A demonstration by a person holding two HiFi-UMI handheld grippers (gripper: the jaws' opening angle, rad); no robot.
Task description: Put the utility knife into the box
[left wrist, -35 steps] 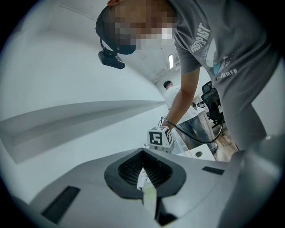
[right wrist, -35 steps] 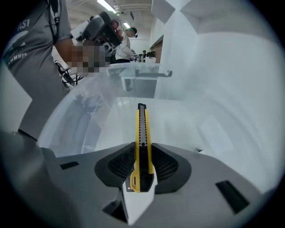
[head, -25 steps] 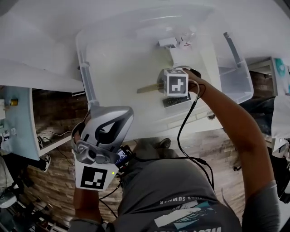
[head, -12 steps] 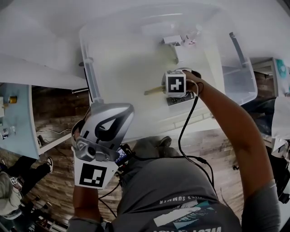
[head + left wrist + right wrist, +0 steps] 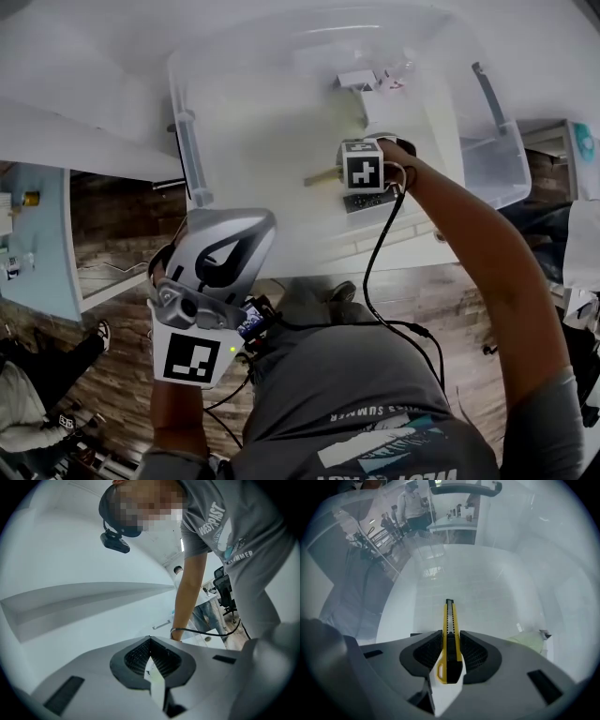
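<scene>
Now: right gripper [image 5: 362, 176] is over the clear plastic box [image 5: 246, 131] and points steeply down into it, its marker cube [image 5: 364, 166] facing the head camera. In the right gripper view, the right gripper [image 5: 450, 649] has its jaws closed on the utility knife [image 5: 449, 631]. Both ribbed pads [image 5: 474, 654] press against the yellow-and-black body, one on each side. The grip sits toward the butt end. The slider track and the tip run out past the jaws toward the box floor.

From that view the box [image 5: 497, 569] walls rise on all sides of the knife, so I read it as inside the box but held, not lying down. I cannot tell whether the tip touches the floor. In the head view only a short yellowish length of the utility knife [image 5: 322, 177] shows, sticking out to the left from under the cube.

A pale green scrap [image 5: 530, 641] lies on the box floor to the right of the knife, apart from it.

Left gripper [image 5: 225, 246] is held low and close to my body, well outside the box, near the table edge [image 5: 84, 155]. In its own view the left gripper [image 5: 150, 654] has its jaws together with nothing between them.

A black cable [image 5: 373, 272] runs from the right gripper back toward my torso.
</scene>
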